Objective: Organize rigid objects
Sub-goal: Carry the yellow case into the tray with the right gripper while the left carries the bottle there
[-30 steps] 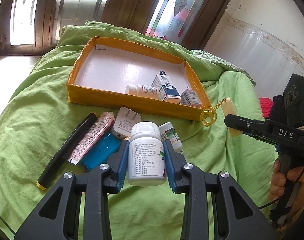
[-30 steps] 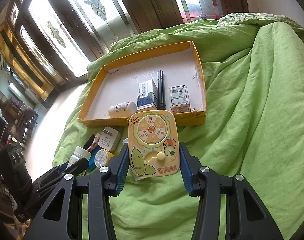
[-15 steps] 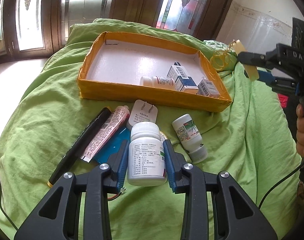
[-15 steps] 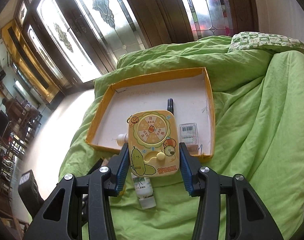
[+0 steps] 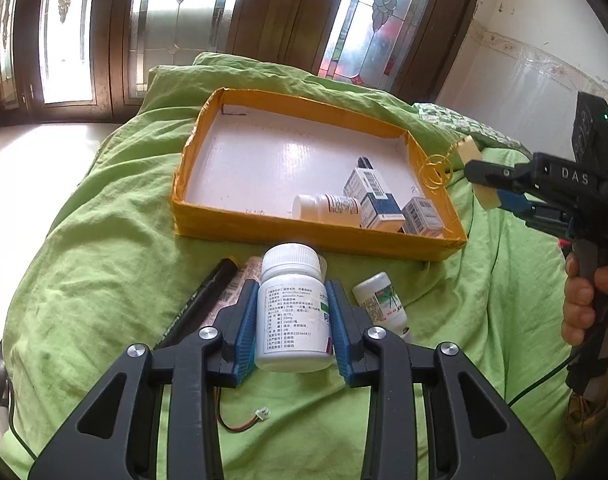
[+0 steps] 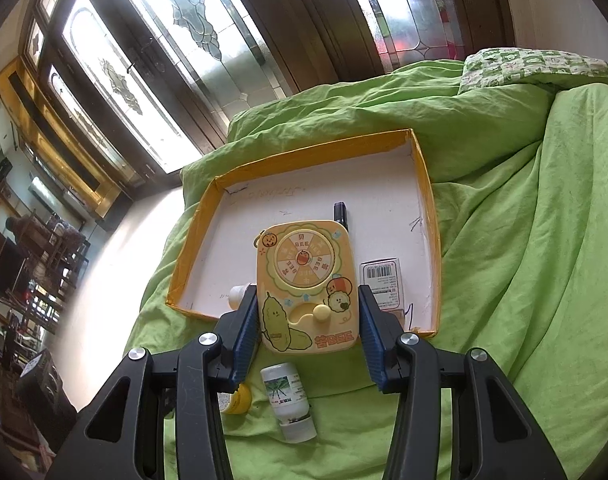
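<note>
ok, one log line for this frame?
left hand-held gripper: shut on white pill bottle | right hand-held gripper: shut on yellow toy | yellow tray: not reached

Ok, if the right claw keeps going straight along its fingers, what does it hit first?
Likely the floor of the yellow tray, near the barcoded box. The right claw holds the yellow toy over the tray's near end; depth is uncertain.

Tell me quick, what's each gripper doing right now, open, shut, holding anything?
Left gripper: closed on the white pill bottle, held above the green bedding.
Right gripper: closed on the yellow toy game, in front of the orange tray.
</note>
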`<action>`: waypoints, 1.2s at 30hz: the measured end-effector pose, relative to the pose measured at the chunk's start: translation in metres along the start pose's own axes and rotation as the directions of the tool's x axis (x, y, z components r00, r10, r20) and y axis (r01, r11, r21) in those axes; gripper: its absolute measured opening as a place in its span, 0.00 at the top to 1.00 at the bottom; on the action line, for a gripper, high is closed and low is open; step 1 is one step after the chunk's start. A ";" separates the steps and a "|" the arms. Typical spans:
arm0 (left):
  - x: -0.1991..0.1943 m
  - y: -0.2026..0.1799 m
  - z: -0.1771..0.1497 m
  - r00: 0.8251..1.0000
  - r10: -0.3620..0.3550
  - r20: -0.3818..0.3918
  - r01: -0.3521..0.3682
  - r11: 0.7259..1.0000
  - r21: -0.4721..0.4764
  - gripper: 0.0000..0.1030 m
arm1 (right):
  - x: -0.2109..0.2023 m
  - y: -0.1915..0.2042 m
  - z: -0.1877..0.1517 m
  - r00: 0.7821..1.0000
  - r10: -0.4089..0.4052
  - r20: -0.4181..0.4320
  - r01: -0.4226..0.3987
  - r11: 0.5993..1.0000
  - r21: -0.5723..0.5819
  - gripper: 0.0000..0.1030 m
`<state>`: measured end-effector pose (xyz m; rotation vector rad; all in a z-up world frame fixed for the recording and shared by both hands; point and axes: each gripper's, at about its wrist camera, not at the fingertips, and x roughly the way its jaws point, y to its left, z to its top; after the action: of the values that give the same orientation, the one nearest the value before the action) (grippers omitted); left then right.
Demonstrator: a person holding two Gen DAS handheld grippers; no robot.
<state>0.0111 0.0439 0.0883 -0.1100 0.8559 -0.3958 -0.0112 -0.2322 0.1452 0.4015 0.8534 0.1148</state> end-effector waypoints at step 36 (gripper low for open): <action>0.097 0.042 0.087 1.000 0.018 0.009 -0.018 1.000 -0.025 0.69 | 0.066 -0.034 0.062 0.988 -0.149 -0.032 0.149 0.989 -0.004 0.59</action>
<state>0.1455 0.0400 0.0657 -0.1270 0.8522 -0.3676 0.0770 -0.2652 0.1212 0.3337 0.9118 -0.0167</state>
